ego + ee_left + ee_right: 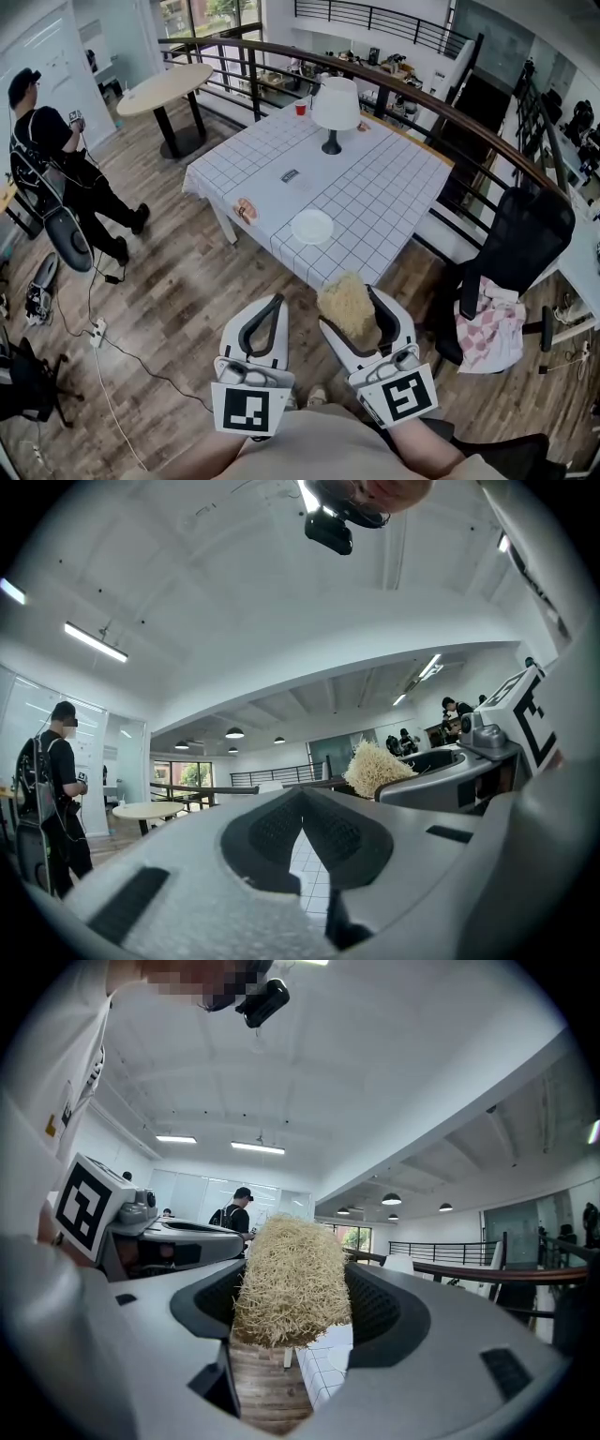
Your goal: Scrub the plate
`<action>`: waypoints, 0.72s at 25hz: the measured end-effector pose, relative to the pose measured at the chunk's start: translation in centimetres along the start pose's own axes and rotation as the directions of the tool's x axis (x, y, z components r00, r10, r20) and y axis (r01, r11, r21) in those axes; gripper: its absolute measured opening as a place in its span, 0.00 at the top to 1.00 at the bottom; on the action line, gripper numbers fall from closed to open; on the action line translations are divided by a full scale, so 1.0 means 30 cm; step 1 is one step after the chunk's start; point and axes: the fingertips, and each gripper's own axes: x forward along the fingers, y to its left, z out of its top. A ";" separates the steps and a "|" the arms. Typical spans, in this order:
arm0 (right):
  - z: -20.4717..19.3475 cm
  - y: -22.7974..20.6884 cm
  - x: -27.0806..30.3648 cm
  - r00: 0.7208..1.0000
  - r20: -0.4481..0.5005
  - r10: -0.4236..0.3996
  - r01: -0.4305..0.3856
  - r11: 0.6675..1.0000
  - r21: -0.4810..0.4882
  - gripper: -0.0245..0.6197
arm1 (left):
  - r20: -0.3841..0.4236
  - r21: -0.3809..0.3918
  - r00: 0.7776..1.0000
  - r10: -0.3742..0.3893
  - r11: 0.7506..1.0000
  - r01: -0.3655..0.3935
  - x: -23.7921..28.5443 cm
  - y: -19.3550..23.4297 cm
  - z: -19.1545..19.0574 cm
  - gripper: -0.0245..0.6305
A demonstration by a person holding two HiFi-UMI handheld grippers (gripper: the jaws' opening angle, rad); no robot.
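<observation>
A round white plate (312, 226) lies near the front edge of the table with the white checked cloth (375, 187). Both grippers are held over the wooden floor, short of the table and apart from the plate. My right gripper (352, 298) is shut on a straw-coloured fibre scrubber (348, 307), which fills the gap between the jaws in the right gripper view (292, 1279). My left gripper (276, 304) is beside it, shut with its jaws meeting and nothing between them (302, 823). The scrubber (377, 767) also shows at the right of the left gripper view.
On the table stand a white lamp (335, 105), a red cup (301, 109), a small dark item (290, 175) and an orange-pink item (246, 208). A black office chair (521, 242) with a checked cloth (490, 335) is at right. A person (52, 155) stands at left, and cables (98, 330) lie on the floor.
</observation>
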 end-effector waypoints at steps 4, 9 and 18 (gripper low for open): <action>-0.019 -0.032 -0.004 1.000 -0.006 0.015 -0.015 1.000 0.005 0.46 | -0.018 0.012 1.000 0.003 1.000 -0.003 0.029 -0.029 -0.020 0.94; -0.062 -0.079 -0.010 0.999 -0.021 0.033 -0.033 0.999 0.019 0.46 | -0.033 0.016 0.999 0.009 1.000 -0.008 0.063 -0.065 -0.046 0.94; -0.102 -0.159 -0.008 0.998 -0.027 0.057 -0.056 0.997 0.048 0.46 | -0.051 0.036 0.999 0.009 0.999 -0.007 0.124 -0.118 -0.066 0.94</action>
